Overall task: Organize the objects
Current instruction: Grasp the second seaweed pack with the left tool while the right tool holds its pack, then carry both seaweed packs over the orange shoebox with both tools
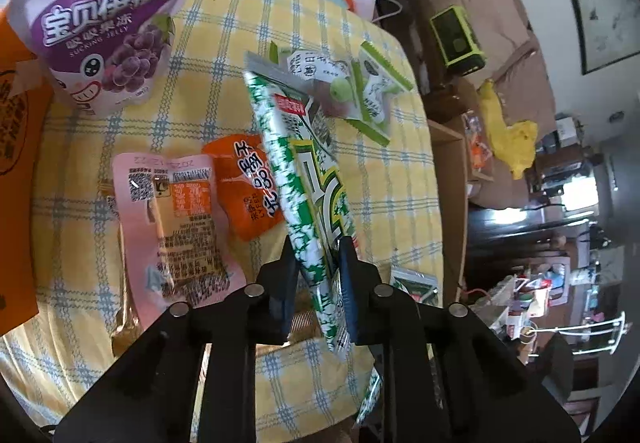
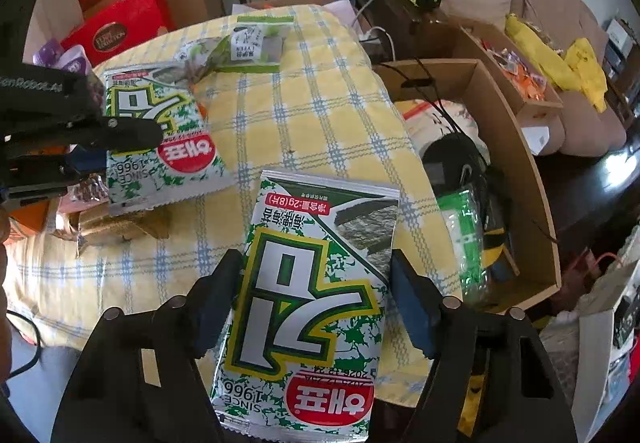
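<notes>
**A:** What does each tool hold?

**B:** The left tool is clenched on the edge of a seaweed packet, lifted on its side over the worktop. The right tool stands released, its fingers either side of a second seaweed packet lying flat near the worktop's right edge.

**A:** How will the packets handle?

**B:** Probably light, crinkly, slippery and crushable; grip a sealed edge.

**A:** Any containers?

**B:** A cardboard box beside the worktop holds bagged goods and a dark item I cannot identify.
</notes>
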Action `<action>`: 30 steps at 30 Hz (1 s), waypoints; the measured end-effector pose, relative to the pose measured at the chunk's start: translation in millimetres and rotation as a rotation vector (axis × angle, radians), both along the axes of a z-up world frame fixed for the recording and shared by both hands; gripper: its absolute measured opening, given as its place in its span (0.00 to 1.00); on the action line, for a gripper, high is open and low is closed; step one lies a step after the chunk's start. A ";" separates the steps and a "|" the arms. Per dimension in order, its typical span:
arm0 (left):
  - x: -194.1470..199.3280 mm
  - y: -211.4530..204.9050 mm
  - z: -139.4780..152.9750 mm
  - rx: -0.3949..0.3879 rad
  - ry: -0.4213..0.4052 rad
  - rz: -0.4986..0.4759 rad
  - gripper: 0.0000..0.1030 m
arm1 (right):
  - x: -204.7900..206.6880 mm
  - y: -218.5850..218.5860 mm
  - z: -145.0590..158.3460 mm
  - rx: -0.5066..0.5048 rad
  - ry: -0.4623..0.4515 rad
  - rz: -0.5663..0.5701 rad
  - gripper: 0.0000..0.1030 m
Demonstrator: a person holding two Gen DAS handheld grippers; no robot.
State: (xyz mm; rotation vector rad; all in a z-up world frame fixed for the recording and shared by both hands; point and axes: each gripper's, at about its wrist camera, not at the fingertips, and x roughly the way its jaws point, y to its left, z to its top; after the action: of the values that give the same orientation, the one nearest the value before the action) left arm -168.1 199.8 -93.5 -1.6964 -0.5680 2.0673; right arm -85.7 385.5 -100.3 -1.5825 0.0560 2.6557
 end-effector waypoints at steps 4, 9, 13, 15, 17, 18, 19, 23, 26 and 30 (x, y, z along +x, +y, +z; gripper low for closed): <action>9.3 -1.6 12.4 0.009 0.037 -0.027 0.11 | -0.1 5.8 3.9 -0.012 0.011 -0.007 0.68; 20.2 -3.3 26.0 0.030 0.063 -0.048 0.11 | 1.2 15.2 19.9 -0.043 0.042 -0.021 0.68; 27.8 -7.5 41.3 0.051 0.094 -0.076 0.11 | 2.0 18.2 35.9 -0.067 0.064 -0.022 0.68; 31.2 -12.0 48.3 0.048 0.114 -0.088 0.11 | 2.7 16.7 43.9 -0.068 0.077 -0.015 0.68; 35.8 -21.3 54.3 0.049 0.126 -0.091 0.11 | 2.9 14.1 51.4 -0.078 0.089 -0.003 0.68; 38.3 -26.0 56.9 0.051 0.130 -0.092 0.11 | 2.2 11.3 55.0 -0.081 0.094 0.003 0.68; 41.1 -31.6 59.5 0.051 0.134 -0.094 0.11 | 1.5 7.9 58.4 -0.081 0.098 0.011 0.68; 50.4 -49.7 68.5 0.053 0.145 -0.098 0.11 | -2.1 -6.8 66.9 -0.084 0.111 0.044 0.68; 55.9 -61.9 75.8 0.057 0.158 -0.101 0.11 | -4.3 -21.9 73.2 -0.089 0.120 0.077 0.68; 63.8 -82.7 87.1 0.053 0.176 -0.101 0.11 | -5.5 -42.4 83.1 -0.099 0.139 0.117 0.68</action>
State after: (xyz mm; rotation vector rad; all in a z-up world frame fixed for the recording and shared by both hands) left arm -104.3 117.1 -6.4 -1.4648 -0.4669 2.0840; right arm -91.2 343.2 -17.2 -1.4678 0.1038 2.8931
